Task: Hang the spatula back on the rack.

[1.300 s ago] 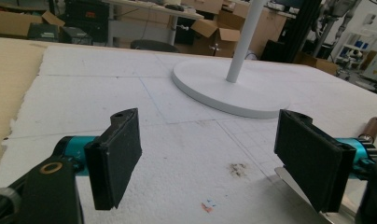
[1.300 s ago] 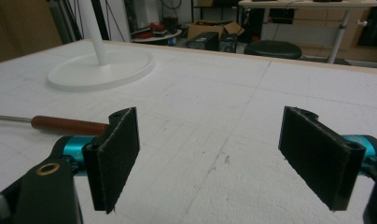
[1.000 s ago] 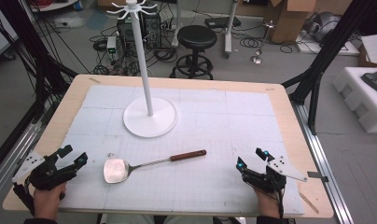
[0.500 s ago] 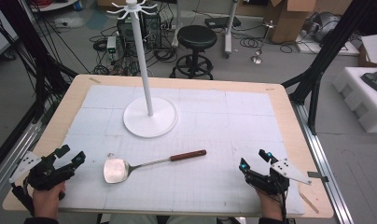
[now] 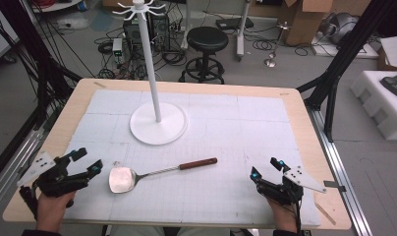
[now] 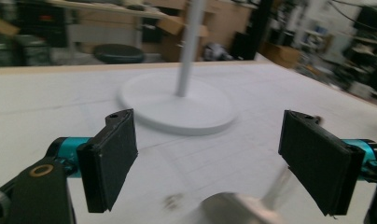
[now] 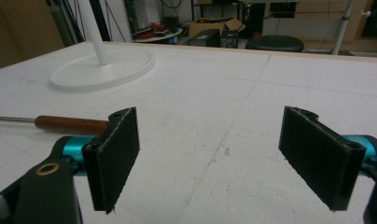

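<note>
Surface (image 5: 265,123): we see a wooden top covered by a white gridded mat, with both claws low at its near edge.
Stand (image 5: 157,129): a white pole on a round base, hooks at its top, standing at mid-surface beyond the spatula. We judge it to be where the spatula is meant to hang.
Spatula (image 5: 152,174): it lies flat on the mat in front of the stand's base, metal blade toward our left, brown wooden handle (image 5: 198,163) toward our right. In the right gripper view the handle (image 7: 71,125) shows just past the near jaw.
Left claw (image 5: 83,162): jaws wide apart and empty. It sits just beside the blade, and in the left gripper view the blurred blade (image 6: 233,210) lies low between the jaws.
Right claw (image 5: 266,168): jaws wide apart, nothing between them, well apart from the handle's end.
Step in hand: we judge this to be the approach for a first pick-up.
Doing it well: we would take the wooden handle, not the thin shaft or flat blade, since it gives the pads more to bite on. Come in low with the jaws straddling it crosswise, and close only once it is centred.
Hand pose: both hands rest low at the near edge, each gripping its tool from behind, jaws pointing forward over the mat and angled slightly inward.
</note>
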{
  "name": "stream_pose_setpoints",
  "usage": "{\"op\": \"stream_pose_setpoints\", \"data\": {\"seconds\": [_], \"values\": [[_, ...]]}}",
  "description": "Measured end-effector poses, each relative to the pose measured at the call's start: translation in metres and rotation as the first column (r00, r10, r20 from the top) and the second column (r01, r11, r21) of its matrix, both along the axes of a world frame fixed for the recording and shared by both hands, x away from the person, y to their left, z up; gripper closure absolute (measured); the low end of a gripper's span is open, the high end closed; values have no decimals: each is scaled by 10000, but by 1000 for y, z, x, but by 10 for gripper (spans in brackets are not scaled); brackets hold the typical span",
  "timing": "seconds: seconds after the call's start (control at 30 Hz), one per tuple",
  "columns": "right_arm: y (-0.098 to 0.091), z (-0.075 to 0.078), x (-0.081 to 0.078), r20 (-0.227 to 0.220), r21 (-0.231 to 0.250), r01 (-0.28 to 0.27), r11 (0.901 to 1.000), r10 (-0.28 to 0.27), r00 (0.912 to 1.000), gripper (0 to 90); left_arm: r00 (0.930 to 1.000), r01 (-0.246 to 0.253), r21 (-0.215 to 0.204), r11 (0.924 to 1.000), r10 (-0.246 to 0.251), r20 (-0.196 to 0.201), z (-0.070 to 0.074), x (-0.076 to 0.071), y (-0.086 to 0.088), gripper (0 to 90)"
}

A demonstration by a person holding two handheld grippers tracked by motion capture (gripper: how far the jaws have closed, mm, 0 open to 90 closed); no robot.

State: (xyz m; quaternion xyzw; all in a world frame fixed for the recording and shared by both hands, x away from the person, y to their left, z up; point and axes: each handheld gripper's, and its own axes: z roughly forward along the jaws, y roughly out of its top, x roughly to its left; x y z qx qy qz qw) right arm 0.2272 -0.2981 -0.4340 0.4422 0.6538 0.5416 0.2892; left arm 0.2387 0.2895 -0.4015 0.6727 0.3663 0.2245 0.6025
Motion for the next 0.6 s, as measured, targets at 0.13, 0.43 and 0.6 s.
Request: {"op": "stream_pose_setpoints", "data": {"seconds": [0.13,0.43,0.6], "values": [[1,1,-1,31,130,17,9999,-17,10000,192,9891,1472,858,9854,-1470,-86,19,15,-34,222],[0,0,-1,-19,265,7,9996,-7,10000,193,9360,3516,2764,8944,-3306,-1209,31,44,-97,276],[1,0,0,-16,264,-58,9996,59,10000,192,8955,4385,3319,8352,-3751,-2395,19,58,-117,299]]}}
